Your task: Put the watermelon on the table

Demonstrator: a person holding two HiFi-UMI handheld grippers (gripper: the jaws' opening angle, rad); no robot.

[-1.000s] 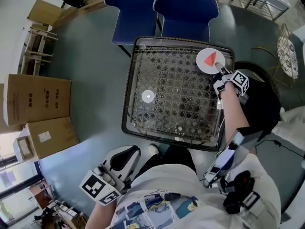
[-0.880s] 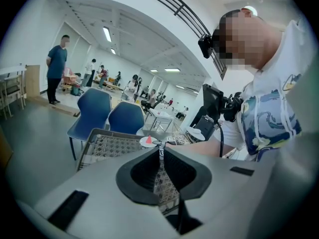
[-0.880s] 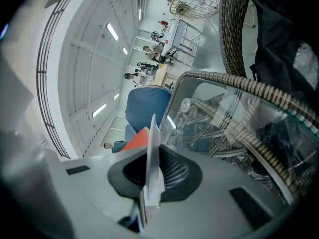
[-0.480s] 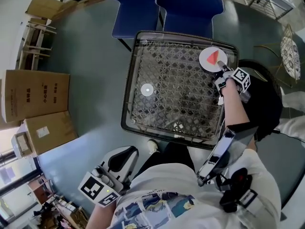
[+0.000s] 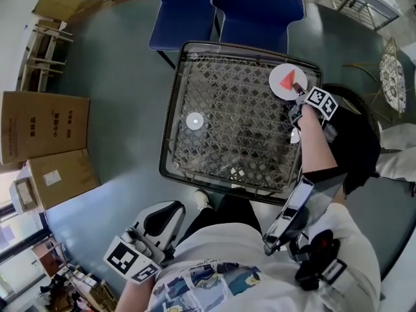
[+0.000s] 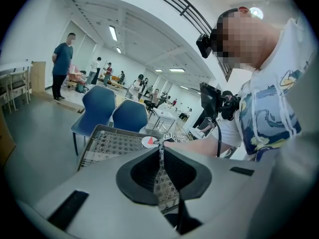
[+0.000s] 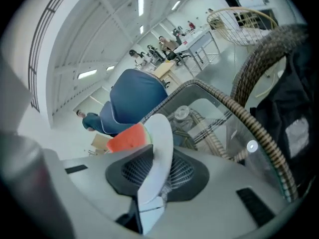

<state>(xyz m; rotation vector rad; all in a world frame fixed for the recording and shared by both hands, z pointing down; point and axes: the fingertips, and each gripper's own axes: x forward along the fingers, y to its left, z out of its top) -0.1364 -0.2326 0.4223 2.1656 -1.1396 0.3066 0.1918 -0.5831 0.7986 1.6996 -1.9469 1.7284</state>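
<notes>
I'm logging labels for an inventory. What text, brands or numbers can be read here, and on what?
Large brown cardboard box: dark print, too small to read.
Smaller brown cardboard box: white label, blurred, unreadable.
Nothing legible anywhere else.

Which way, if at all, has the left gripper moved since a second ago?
No. Past the left gripper, the blue chairs and the table sit almost where they did in its view.

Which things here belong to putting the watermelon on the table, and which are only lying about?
Job in hand:
red watermelon slice
round white plate beneath it
glass-topped wicker table

Lying about:
two blue chairs
brown cardboard boxes
</notes>
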